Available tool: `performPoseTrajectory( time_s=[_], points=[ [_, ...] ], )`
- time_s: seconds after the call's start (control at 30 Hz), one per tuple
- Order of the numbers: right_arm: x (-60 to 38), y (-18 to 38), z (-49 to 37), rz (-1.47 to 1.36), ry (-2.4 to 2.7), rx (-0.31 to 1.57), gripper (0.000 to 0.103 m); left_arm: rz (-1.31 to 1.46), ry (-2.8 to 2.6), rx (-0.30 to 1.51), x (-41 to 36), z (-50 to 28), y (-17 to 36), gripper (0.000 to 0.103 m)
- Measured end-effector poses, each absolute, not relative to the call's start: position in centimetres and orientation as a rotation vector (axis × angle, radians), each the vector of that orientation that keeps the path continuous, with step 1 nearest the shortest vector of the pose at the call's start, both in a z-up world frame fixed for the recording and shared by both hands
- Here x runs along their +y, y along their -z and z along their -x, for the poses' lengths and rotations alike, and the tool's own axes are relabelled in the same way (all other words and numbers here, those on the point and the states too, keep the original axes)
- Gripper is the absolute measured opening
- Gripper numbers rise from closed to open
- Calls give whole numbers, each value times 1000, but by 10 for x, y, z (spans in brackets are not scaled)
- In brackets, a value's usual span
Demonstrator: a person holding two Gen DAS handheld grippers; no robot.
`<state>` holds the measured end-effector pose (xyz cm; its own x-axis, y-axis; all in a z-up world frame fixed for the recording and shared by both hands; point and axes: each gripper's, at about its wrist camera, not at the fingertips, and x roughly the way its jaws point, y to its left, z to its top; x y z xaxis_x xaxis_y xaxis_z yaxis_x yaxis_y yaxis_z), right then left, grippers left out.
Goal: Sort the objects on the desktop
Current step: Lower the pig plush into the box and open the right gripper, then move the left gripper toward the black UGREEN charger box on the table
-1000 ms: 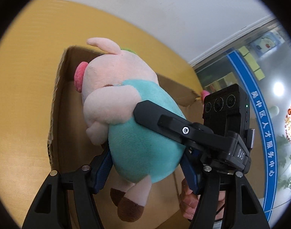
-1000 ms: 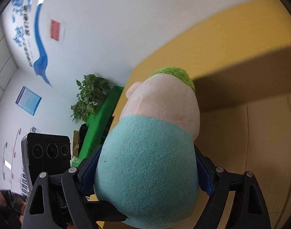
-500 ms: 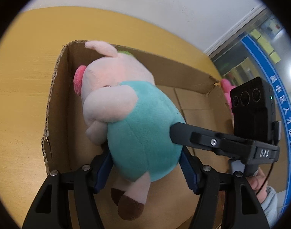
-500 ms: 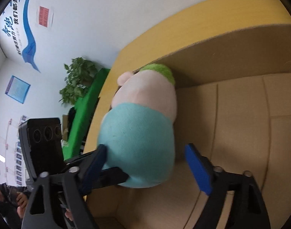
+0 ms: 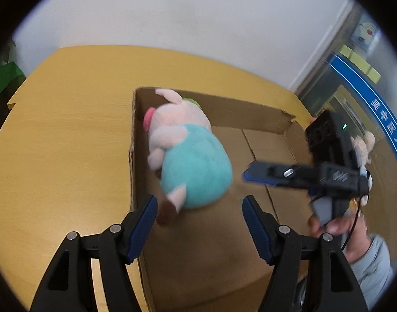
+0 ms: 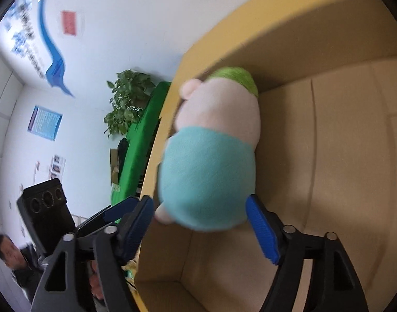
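- Left wrist view: your left gripper (image 5: 198,215) stands open and empty; the plush pig (image 5: 188,156) lies just ahead of its tips, apart from both pads, inside the cardboard box (image 5: 250,114).
- Long axis of the pig runs away from that claw, feet nearest, head at the far wall.
- Your right gripper (image 6: 201,223) has just been opening; the pig's teal belly sits between its pads, not clamped.
- Judgement: right claw is nearer.

Pink-and-teal plush pig (image 5: 188,153), brown cardboard box (image 5: 250,114)
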<state>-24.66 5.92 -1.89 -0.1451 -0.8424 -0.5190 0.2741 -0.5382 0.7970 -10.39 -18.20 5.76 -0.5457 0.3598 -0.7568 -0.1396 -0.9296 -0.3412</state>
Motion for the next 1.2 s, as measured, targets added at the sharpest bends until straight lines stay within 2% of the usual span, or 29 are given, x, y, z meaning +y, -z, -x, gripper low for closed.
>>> performPoseTrajectory(
  time_s=[0.2, 0.33, 0.47, 0.5, 1.0, 1.17, 1.2],
  points=[
    [127, -40, 170, -1293, 2033, -330, 101, 1335, -2420, -290, -155, 60, -38, 68],
    [197, -28, 122, -1384, 2260, -97, 101, 1356, -2388, -293, -131, 51, -28, 68],
    [236, 0, 85, -1536, 2319, 13, 101, 1360, -2418, -281, -121, 51, -24, 68],
    [239, -1, 76, -1498, 2344, 42, 99, 1346, -2417, -287, -122, 49, -24, 68],
    [253, -11, 29, -1448, 2430, -78, 99, 1353, -2475, -297, -121, 15, -30, 68],
    [247, -46, -3, -1260, 2563, -3, 103, 1145, -2632, -328, -117, -21, -69, 68],
    [242, -56, -11, -1203, 2594, 12, 103, 1073, -2670, -325, -112, -32, -80, 73]
  ],
)
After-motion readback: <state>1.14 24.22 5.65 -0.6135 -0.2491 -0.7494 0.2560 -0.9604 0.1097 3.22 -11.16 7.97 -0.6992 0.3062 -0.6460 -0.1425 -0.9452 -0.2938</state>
